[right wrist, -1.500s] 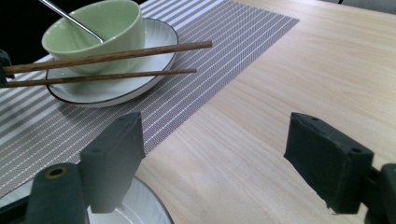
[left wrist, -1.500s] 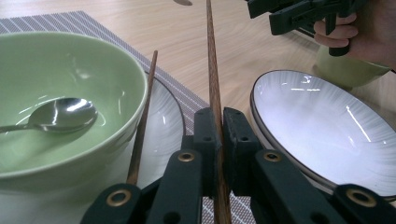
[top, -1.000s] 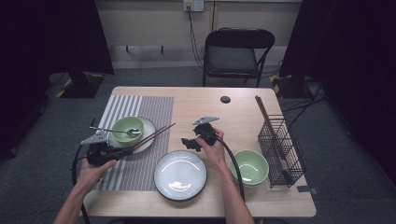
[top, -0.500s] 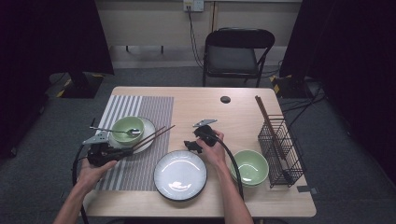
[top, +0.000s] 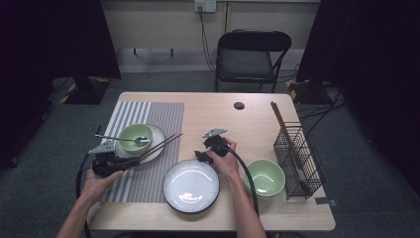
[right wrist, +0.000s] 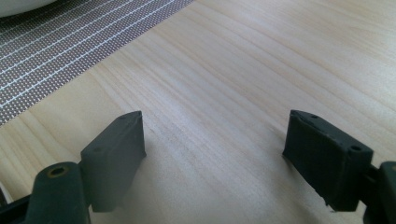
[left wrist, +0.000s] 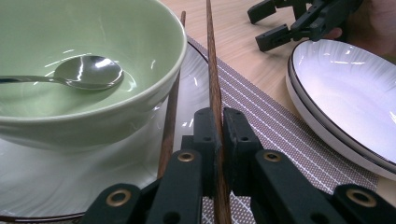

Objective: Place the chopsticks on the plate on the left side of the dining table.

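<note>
Wooden chopstick (left wrist: 215,93) clamped in left claw (left wrist: 218,135), just right of the bowl (left wrist: 88,70); its twin (left wrist: 170,121) lies against the bowl. Nothing shifted since a second ago: grip set, lift pending. Right claw (right wrist: 215,154) open, empty over bench (right wrist: 243,70).

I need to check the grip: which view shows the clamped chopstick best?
The left gripper view: the left gripper is shut on one chopstick, close up. The high view shows it small, beside the bowl.
</note>
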